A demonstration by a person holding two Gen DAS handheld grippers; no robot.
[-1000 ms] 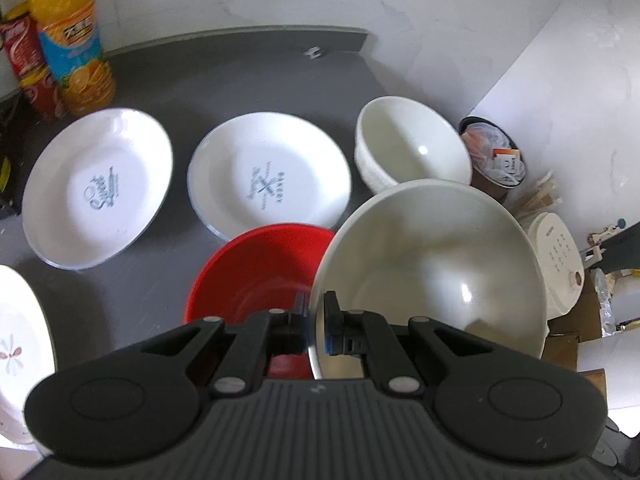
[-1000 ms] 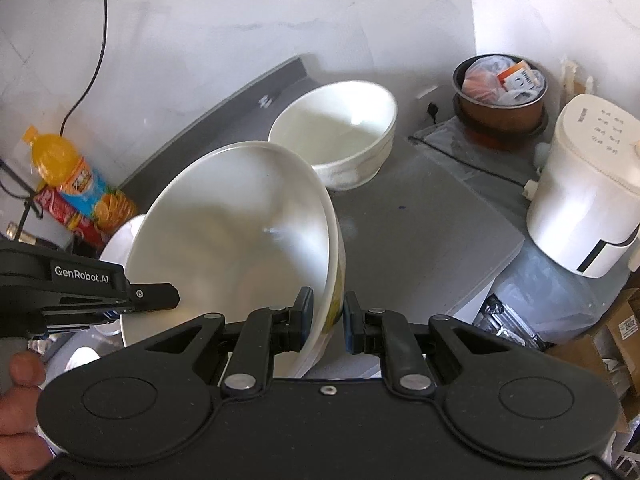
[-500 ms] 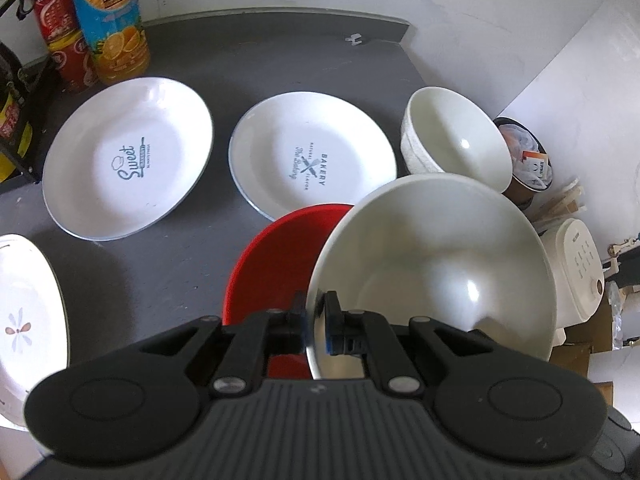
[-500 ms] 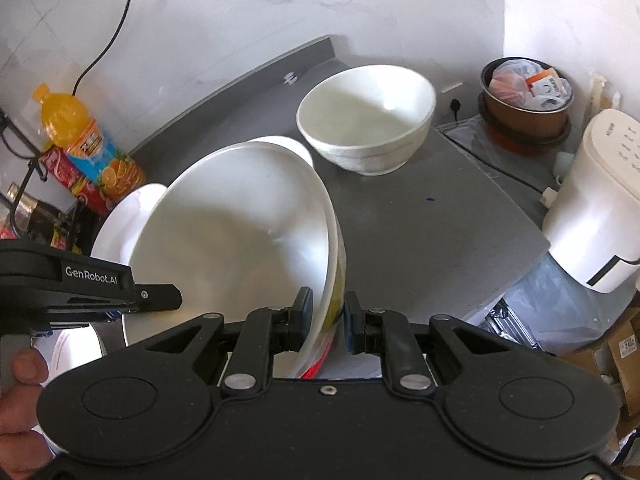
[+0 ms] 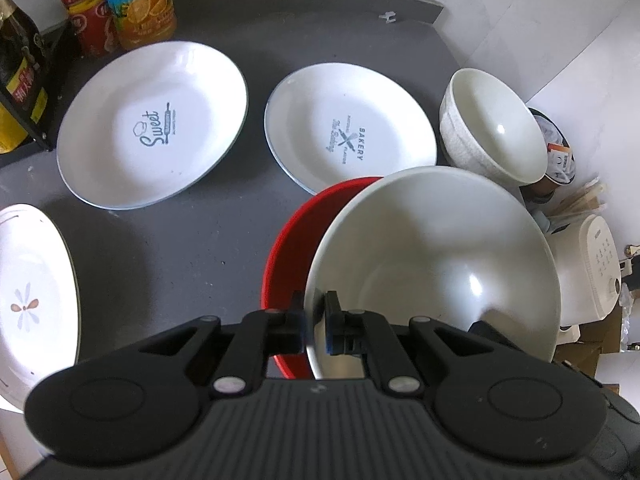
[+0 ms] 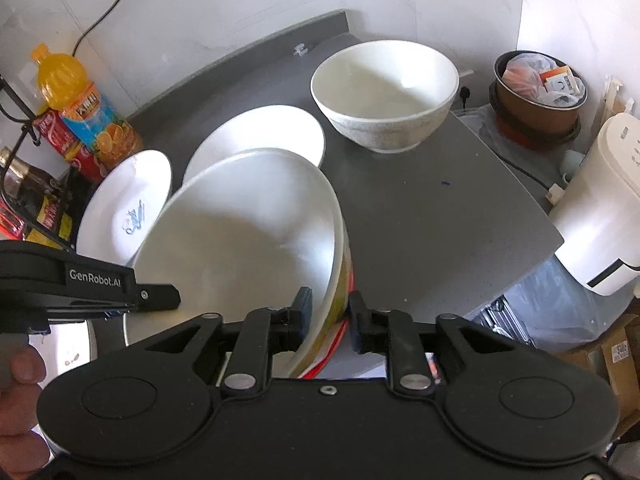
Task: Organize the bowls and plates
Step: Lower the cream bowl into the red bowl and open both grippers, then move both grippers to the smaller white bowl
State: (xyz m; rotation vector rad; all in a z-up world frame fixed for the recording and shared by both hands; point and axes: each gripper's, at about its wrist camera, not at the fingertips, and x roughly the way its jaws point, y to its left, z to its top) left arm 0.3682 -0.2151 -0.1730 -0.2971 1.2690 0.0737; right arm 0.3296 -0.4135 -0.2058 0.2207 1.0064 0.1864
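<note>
Glossy round white bowl (image 5: 432,248) tilts over smooth red bowl (image 5: 298,240).

The red round bowl (image 5: 296,248) is mostly hidden behind the large white glossy bowl (image 5: 432,256) tilted in front of it; only its left rim and wall show, and whether the two bowls touch cannot be told. In the right wrist view the red bowl is a thin sliver (image 6: 347,320) under the white one. The white plate with a flower motif (image 5: 32,292) is cut off by the left edge. The orange juice bottle (image 5: 138,4) and the red cans (image 5: 86,12) lose their tops at the upper edge. The "Bakery" white plate (image 6: 264,132) is partly covered by the large bowl, its print unseen there. A person's hand (image 6: 18,412) is cropped at the left edge.
</note>
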